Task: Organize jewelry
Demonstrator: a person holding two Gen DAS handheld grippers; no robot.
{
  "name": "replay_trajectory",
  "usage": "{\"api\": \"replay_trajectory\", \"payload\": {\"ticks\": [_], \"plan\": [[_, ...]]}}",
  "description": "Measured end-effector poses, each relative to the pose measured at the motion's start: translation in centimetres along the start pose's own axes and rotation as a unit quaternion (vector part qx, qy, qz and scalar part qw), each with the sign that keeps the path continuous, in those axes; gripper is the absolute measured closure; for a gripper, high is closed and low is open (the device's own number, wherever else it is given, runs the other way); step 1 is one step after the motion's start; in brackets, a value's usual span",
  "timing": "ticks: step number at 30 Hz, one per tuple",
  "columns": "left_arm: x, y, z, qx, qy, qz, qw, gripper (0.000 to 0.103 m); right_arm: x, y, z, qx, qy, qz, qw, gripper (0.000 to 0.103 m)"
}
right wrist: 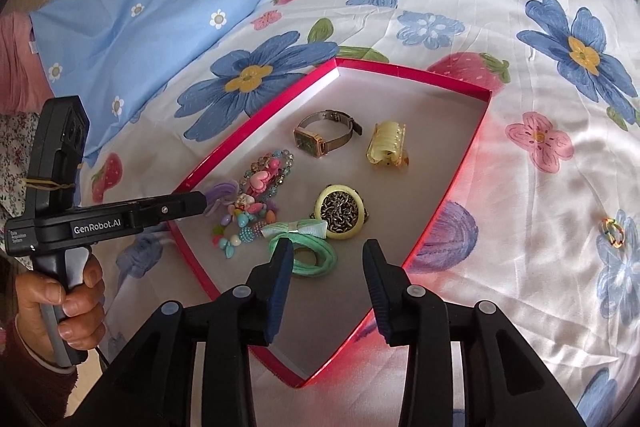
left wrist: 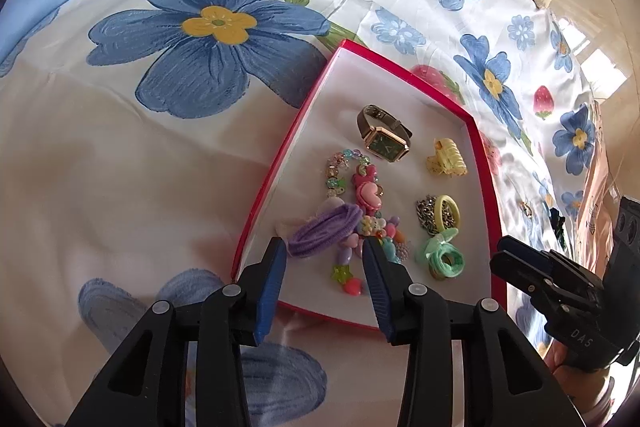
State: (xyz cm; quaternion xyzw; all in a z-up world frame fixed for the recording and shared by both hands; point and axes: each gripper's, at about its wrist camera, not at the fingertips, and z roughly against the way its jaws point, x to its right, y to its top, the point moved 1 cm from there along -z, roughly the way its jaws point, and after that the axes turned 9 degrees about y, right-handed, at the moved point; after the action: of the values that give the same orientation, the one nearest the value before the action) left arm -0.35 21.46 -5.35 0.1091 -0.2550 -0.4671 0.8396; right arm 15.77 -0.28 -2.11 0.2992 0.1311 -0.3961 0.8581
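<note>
Red tray [left wrist: 486, 187] of jewelry on bed; purple hair tie [left wrist: 320, 231] lies between released left hand-held gripper [left wrist: 325, 247] fingertips; right hand-held gripper [right wrist: 326, 251] released above tray.

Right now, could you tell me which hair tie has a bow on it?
The mint green hair tie, nearest the right gripper; the purple hair tie has none.

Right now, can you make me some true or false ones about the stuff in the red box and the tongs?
1. The watch lies inside the red box. True.
2. The left tongs are squeezing the watch. False: they are open, near the purple hair tie.
3. The chain sits inside the yellow ring. True.
4. The right tongs hold the yellow hair clip. False: they are open and empty.
</note>
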Motion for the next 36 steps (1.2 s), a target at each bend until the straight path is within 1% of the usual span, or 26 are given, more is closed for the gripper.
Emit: {"api": "replay_trajectory", "payload": {"ticks": [5, 7, 8, 10, 12, 14, 18, 20, 21, 25, 28, 30, 31, 33, 35, 36], "plan": [[0.2, -0.4, 1.1, 0.008, -0.001, -0.005, 1.0000, 0.056, 0.1, -0.4, 1.0, 0.018, 0.006, -0.013, 1.000, 0.060], [0.1, -0.8, 1.6, 0.015, -0.001, -0.002, 0.9999, 0.054, 0.2, -0.7, 1.5, 0.032, 0.009, -0.020, 0.999, 0.055], [0.1, -1.0, 1.9, 0.018, -0.002, 0.001, 0.9998, 0.051, 0.2, -0.8, 1.7, 0.037, 0.011, -0.023, 0.999, 0.053], [0.0, -1.4, 2.6, 0.026, -0.010, 0.009, 0.9996, 0.042, 0.4, -1.2, 2.3, 0.061, 0.017, -0.034, 0.997, 0.044], [-0.2, -1.8, 3.4, 0.037, -0.010, 0.019, 0.9991, 0.019, 0.4, -1.8, 3.0, 0.083, 0.026, -0.042, 0.995, 0.037], [-0.5, -2.5, 4.2, 0.053, -0.016, 0.027, 0.9981, 0.015, 0.3, -2.2, 3.6, 0.101, 0.035, -0.044, 0.993, 0.032], [-0.8, -3.9, 5.4, 0.068, -0.029, 0.033, 0.9967, 0.013, 0.2, -3.0, 4.6, 0.130, 0.041, -0.044, 0.990, 0.022], [-0.9, -4.4, 5.7, 0.070, -0.025, 0.030, 0.9968, 0.013, 0.2, -3.4, 4.9, 0.139, 0.045, -0.049, 0.988, 0.019], [-0.9, -4.8, 5.8, 0.071, -0.017, 0.025, 0.9971, 0.013, 0.2, -3.6, 4.9, 0.139, 0.048, -0.052, 0.988, 0.018], [-0.5, -5.7, 6.5, 0.074, -0.002, 0.006, 0.9973, 0.013, -0.1, -4.8, 4.9, 0.138, 0.052, -0.052, 0.988, 0.018], [0.0, -6.4, 7.2, 0.079, 0.015, -0.009, 0.9967, 0.013, -0.5, -5.6, 4.9, 0.136, 0.042, -0.043, 0.989, 0.017], [0.3, -6.7, 7.9, 0.084, 0.023, -0.018, 0.9960, 0.013, -0.9, -5.9, 5.1, 0.133, 0.028, -0.035, 0.990, 0.017], [0.5, -6.8, 8.3, 0.088, 0.028, -0.022, 0.9955, 0.013, -1.2, -5.9, 5.5, 0.133, 0.019, -0.028, 0.991, 0.017], [1.2, -7.0, 9.5, 0.098, 0.039, -0.039, 0.9936, 0.013, -1.7, -5.7, 6.3, 0.135, 0.015, -0.017, 0.991, 0.017], [1.9, -7.1, 10.7, 0.112, 0.047, -0.059, 0.9908, 0.013, -2.5, -5.2, 7.9, 0.145, 0.003, 0.001, 0.989, 0.017], [2.6, -7.0, 11.8, 0.124, 0.055, -0.075, 0.9879, 0.013, -3.2, -4.8, 9.0, 0.154, -0.004, 0.018, 0.988, 0.017]]}}
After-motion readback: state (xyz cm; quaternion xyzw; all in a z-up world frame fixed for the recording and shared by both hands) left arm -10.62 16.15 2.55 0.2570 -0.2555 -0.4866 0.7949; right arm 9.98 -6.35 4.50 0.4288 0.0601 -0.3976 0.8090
